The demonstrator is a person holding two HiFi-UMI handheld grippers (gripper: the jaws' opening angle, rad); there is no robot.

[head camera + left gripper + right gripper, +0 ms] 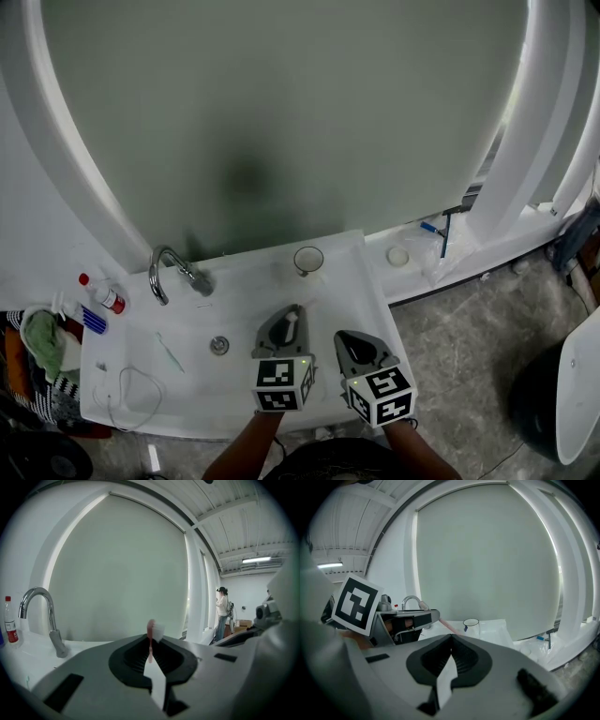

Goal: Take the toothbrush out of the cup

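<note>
Tightly clenched in the left gripper (pixel 150 638), a pink, white-bristled toothbrush (pixel 151 628); right gripper (pixel 451 637) closed, empty.

**Hidden and clipped around the tap**

Right of the curved chrome tap (pixel 174 273), the pink plastic toothbrush with white bristles (pixel 153 630) shows only its head and neck. The rest of its handle is buried between the closed dark jaws of the left gripper (pixel 150 638). In the right gripper view the tap's lower half lies behind that gripper, and the clear round cup (pixel 471 622) loses its foot behind the right gripper (pixel 452 635). Left of the tap, the small red-capped bottle (pixel 106 296) bears print too small to read. Below the tap, a thin pale-green stick (pixel 170 352) is too small to identify. Far right of the tap, a white rounded object (pixel 583 394) runs off the picture's edge.
</note>
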